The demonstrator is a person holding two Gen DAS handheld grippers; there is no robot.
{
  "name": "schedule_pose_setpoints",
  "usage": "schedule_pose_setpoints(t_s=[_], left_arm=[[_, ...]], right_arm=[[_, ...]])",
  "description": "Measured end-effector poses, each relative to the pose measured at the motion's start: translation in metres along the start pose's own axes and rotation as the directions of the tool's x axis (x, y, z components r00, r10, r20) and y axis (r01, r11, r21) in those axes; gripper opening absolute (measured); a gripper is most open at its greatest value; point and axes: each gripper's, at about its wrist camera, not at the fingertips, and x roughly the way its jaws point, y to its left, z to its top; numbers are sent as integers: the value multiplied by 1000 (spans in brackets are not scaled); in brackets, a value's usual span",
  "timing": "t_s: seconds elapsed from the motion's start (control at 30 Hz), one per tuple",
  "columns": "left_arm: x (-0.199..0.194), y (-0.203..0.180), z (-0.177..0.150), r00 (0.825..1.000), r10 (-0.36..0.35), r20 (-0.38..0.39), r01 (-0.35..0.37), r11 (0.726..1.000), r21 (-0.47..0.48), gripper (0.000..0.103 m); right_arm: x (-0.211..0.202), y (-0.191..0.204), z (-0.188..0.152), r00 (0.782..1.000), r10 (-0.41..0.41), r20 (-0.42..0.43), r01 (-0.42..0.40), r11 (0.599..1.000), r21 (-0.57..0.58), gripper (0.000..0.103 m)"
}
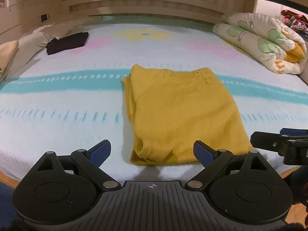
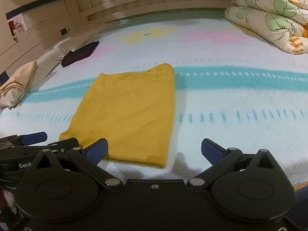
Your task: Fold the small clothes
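Observation:
A yellow knit garment (image 1: pixel 179 111) lies folded in a rectangle on the bed; it also shows in the right wrist view (image 2: pixel 130 115). My left gripper (image 1: pixel 153 152) is open and empty, just short of the garment's near edge. My right gripper (image 2: pixel 154 150) is open and empty, at the garment's near right corner. The right gripper's side shows at the right edge of the left wrist view (image 1: pixel 279 144). The left gripper's side shows at the left edge of the right wrist view (image 2: pixel 28 140).
The bed has a pale blanket (image 1: pixel 67 100) with teal stripes. A folded dark garment (image 1: pixel 67 42) lies far left. A rolled floral quilt (image 1: pixel 265 40) sits far right. Beige pillows (image 2: pixel 21 80) lie along the left side. A wooden headboard (image 1: pixel 146 5) is behind.

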Motion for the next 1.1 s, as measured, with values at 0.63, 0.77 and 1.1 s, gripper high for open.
schedule_pose_setpoints(t_s=[0.63,0.77,1.1], left_arm=[[3,-7,-1,999,30,-24,-30,999,26,92],[4,-9,2,996,80,-29,-79,996,41,92],[-8,-14,5,991,127,44,-129,991,43,91]], right_arm=[[7,0,0,999,2,-32,-2,1000,15,103],[8,-1,0,999,3,-34,-3,1000,14,103],[8,-2,1,999,4,-33,-4,1000,19,103]])
